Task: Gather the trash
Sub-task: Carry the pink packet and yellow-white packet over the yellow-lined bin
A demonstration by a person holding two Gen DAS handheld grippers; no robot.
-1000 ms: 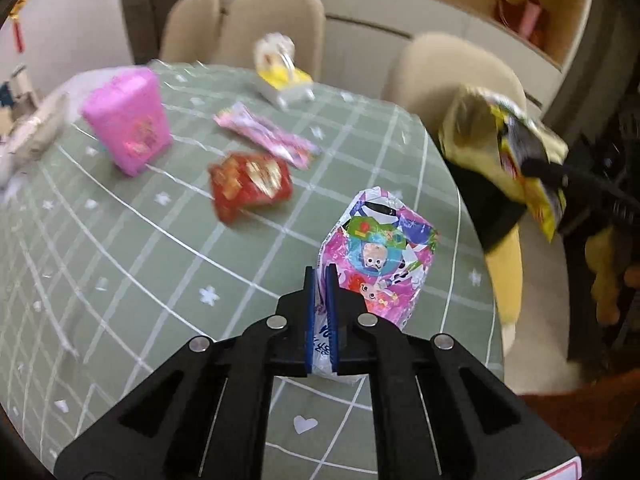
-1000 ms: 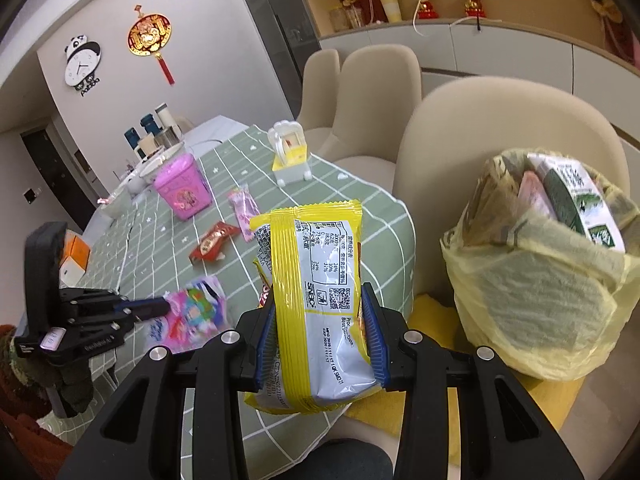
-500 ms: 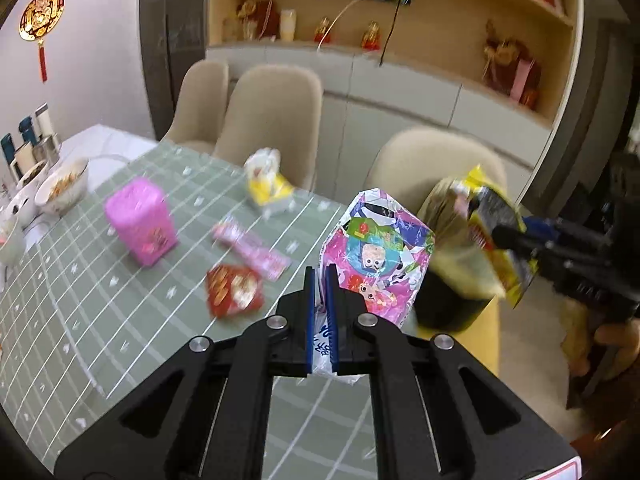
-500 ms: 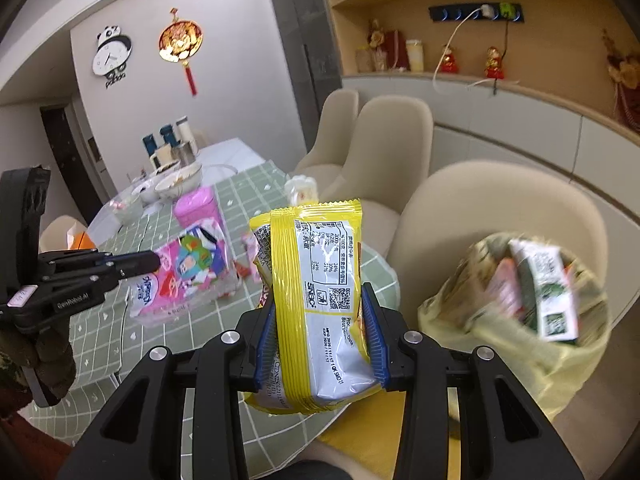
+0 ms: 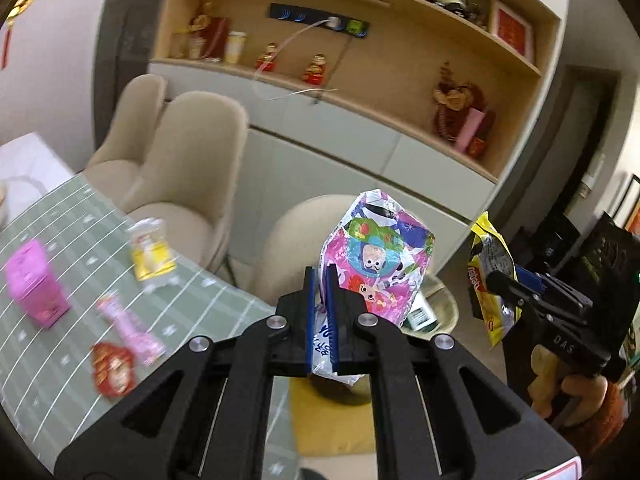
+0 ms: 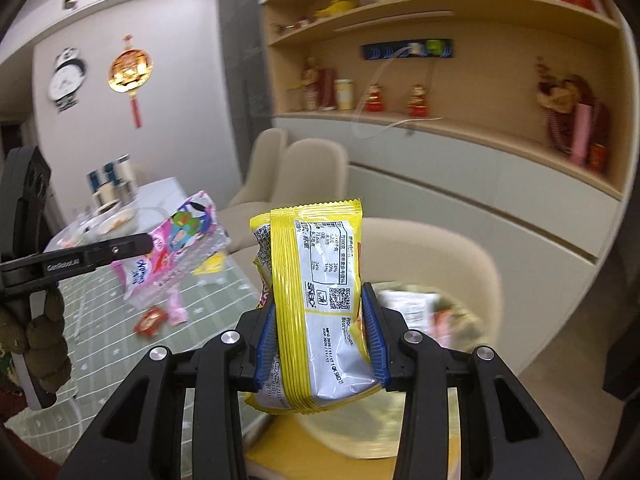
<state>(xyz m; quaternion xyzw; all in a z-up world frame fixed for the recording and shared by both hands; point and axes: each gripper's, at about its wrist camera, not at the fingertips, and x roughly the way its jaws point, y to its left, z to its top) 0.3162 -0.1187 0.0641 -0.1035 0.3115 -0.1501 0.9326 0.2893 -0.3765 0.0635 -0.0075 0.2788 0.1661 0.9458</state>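
Green cloth with a white grid covers the counter [image 5: 68, 368]; beige padded chairs [image 5: 192, 184] stand around it, and wooden shelves [image 5: 360, 76] with small figurines line the wall behind. We hold two wrappers in the air, off the counter's edge.

We grip the pink cartoon wrapper [image 5: 380, 264] in the left gripper [image 5: 321, 320], whose jaws are closed on its lower edge. Its long axis runs up and away from the jaws, tilted slightly right. It is crinkled, glossy film, printed in many colours.

We grip the yellow snack packet [image 6: 316, 308] in the right gripper [image 6: 320, 340], whose jaws press on its two sides. Its long axis stands nearly upright, the crimped seal on top. It is a smooth foil pouch with a ribbed back seam and a silver printed panel.

On the counter lie a pink box [image 5: 34, 284], a red wrapper [image 5: 114, 368] and a pink wrapper [image 5: 132, 328]. Beyond the yellow snack packet, a bag [image 6: 436, 312] shows as a blur on a chair.
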